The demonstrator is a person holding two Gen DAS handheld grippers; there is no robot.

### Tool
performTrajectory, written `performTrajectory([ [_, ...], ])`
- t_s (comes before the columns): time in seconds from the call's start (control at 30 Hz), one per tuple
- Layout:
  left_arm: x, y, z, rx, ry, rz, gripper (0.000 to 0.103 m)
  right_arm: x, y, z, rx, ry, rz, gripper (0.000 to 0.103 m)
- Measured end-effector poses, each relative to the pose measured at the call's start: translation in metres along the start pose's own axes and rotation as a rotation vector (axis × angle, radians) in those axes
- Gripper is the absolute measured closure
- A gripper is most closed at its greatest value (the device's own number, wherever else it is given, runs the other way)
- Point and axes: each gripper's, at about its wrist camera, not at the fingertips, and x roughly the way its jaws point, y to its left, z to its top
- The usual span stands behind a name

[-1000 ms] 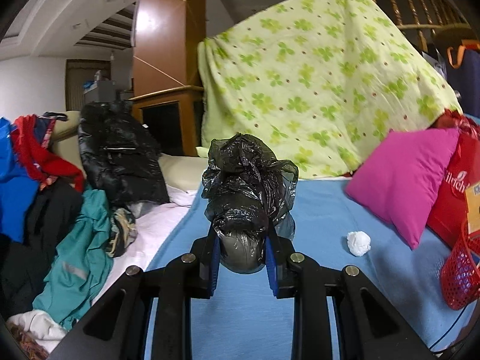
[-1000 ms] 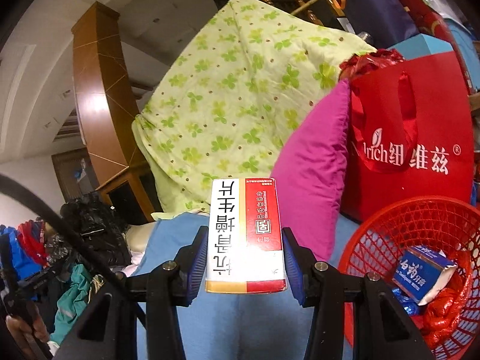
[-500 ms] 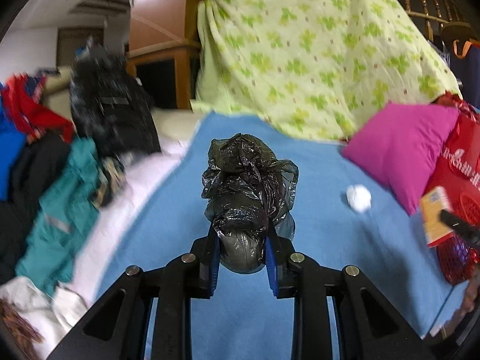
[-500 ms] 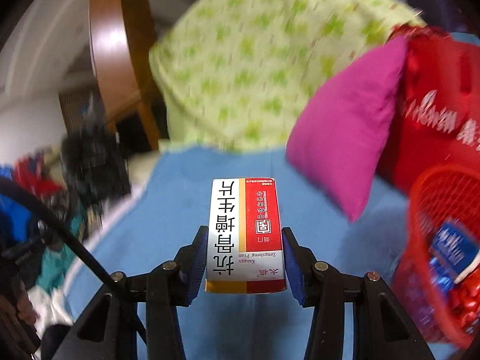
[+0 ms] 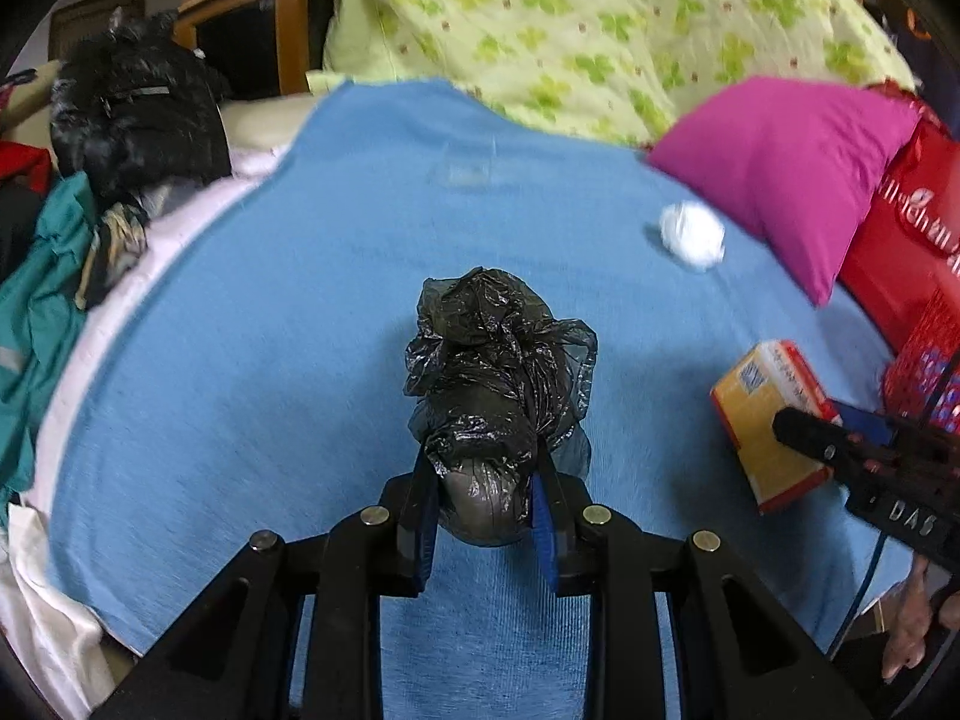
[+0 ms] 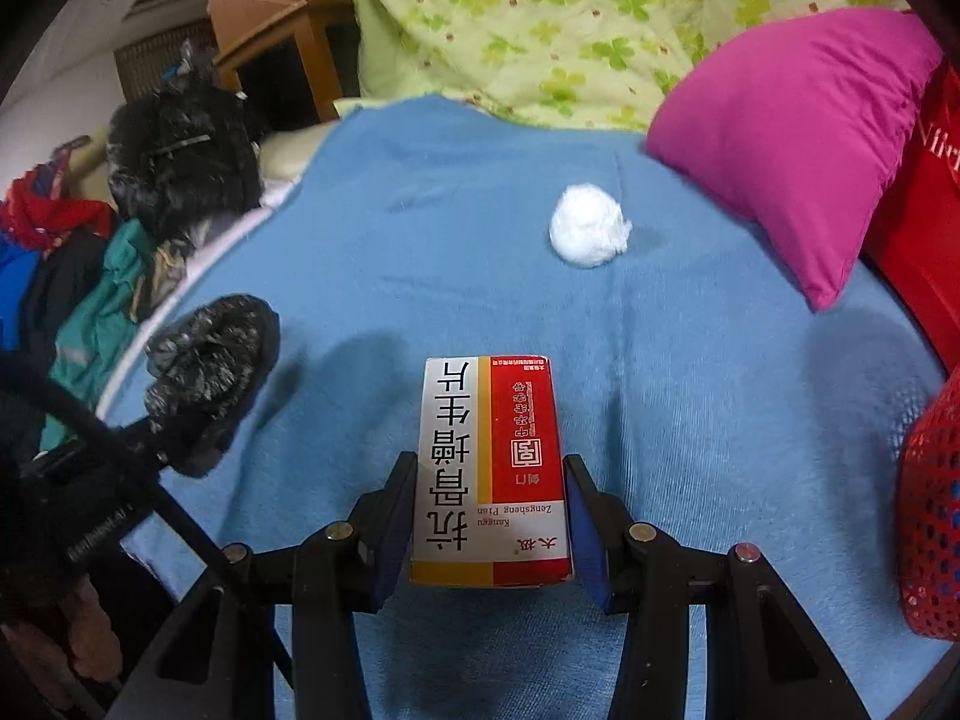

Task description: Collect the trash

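My left gripper (image 5: 483,480) is shut on a crumpled black plastic bag (image 5: 498,372), held above the blue blanket (image 5: 270,312). My right gripper (image 6: 489,510) is shut on a red, white and yellow medicine box (image 6: 489,468). The box also shows at the right of the left wrist view (image 5: 774,420), and the bag at the left of the right wrist view (image 6: 210,366). A white crumpled paper ball (image 6: 589,234) lies on the blanket near a magenta pillow (image 6: 798,138); it also shows in the left wrist view (image 5: 691,235). A red mesh basket (image 6: 933,516) stands at the right edge.
A green clover-patterned quilt (image 5: 600,30) is heaped at the back. A red shopping bag (image 5: 912,240) stands behind the basket. Piled clothes (image 5: 48,276) and a black jacket (image 5: 138,114) lie along the left. A wooden cabinet (image 5: 252,30) stands behind.
Both grippers have tilted downward and now look onto the blanket. The basket has slid to the right edge of the right wrist view. Both keep their hold.
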Motion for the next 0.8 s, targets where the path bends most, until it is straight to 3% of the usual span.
performTrajectory([
  [0.07, 0.008, 0.000, -0.004, -0.003, 0.027, 0.002, 0.071, 0.002, -0.004, 0.000, 0.015, 0.007, 0.010, 0.053],
  [0.2, 0.012, -0.001, -0.007, -0.001, 0.044, 0.010, 0.043, 0.000, -0.007, 0.001, 0.027, 0.011, 0.021, 0.052],
  [0.4, 0.010, -0.001, -0.003, 0.001, 0.029, -0.001, 0.036, -0.004, -0.009, 0.002, 0.056, 0.007, 0.054, 0.051],
  [0.53, 0.012, 0.001, 0.001, -0.029, 0.026, -0.027, 0.030, -0.002, -0.009, 0.003, 0.073, 0.008, 0.071, 0.045],
  [0.7, 0.018, -0.001, 0.003, -0.029, 0.023, -0.002, 0.030, -0.004, -0.008, 0.003, 0.065, -0.013, 0.060, 0.046],
  [0.8, 0.023, -0.004, 0.005, -0.006, 0.033, 0.013, 0.064, -0.005, -0.004, 0.004, 0.041, -0.026, 0.041, 0.054],
])
